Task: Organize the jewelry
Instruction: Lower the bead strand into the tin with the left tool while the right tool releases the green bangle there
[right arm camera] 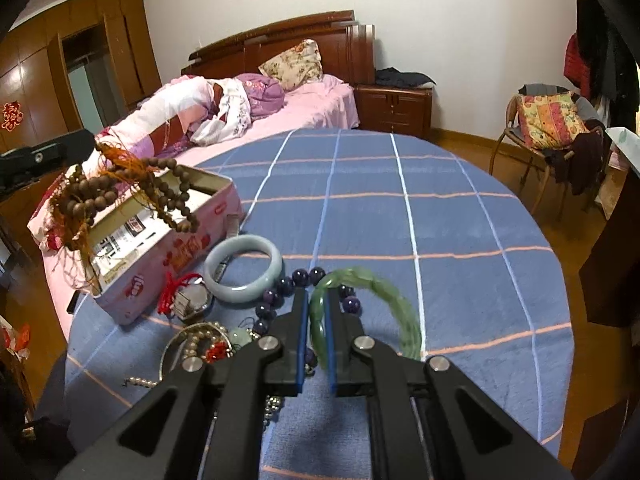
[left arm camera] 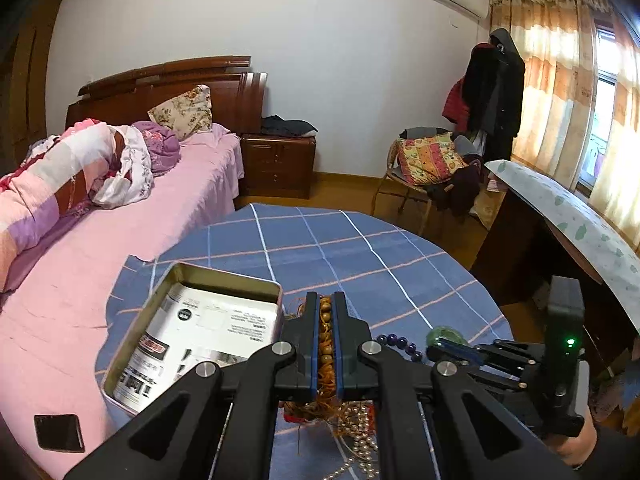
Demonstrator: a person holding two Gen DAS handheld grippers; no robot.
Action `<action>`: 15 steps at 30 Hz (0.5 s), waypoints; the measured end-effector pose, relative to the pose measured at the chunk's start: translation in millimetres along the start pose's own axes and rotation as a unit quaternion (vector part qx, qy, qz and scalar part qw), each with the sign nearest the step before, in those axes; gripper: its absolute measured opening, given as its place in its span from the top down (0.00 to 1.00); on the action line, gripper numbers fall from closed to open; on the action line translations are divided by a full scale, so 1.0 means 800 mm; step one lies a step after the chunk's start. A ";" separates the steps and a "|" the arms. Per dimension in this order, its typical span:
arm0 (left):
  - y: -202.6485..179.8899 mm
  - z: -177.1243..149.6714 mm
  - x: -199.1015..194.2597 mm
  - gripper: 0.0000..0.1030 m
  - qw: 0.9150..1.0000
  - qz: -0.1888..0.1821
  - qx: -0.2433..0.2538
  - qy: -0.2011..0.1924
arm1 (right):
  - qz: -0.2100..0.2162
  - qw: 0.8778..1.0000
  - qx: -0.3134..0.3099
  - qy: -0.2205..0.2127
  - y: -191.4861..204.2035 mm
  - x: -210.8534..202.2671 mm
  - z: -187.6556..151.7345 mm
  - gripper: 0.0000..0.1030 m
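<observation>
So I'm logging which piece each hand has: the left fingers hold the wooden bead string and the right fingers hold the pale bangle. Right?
Not quite. The right gripper is shut on the green bangle, as the right wrist view shows; the pale bangle lies on the cloth. The left gripper does hold the wooden bead string.

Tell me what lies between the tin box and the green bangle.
In the right wrist view, a pale jade bangle and purple beads lie between the tin box and green bangle.
</observation>
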State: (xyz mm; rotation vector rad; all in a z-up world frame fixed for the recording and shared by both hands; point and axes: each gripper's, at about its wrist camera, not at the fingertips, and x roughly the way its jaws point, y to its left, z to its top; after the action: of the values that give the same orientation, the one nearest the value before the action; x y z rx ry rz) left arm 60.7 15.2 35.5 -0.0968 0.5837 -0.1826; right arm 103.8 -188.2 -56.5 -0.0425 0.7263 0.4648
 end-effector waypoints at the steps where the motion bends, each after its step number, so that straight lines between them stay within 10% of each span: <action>1: 0.002 0.001 -0.001 0.96 1.000 0.002 0.001 -0.002 | 0.001 1.000 0.000 -0.004 0.001 -0.002 0.001 0.90; 15: 0.062 0.015 -0.004 0.96 0.998 0.061 -0.019 -0.019 | 0.018 0.999 -0.035 -0.017 0.025 0.001 0.038 0.90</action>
State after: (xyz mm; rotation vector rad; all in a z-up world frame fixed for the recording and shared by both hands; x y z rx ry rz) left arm 71.6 65.1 40.0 -0.1018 0.5540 -0.0513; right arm 115.0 -163.8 -31.6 -0.0870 0.6772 0.5238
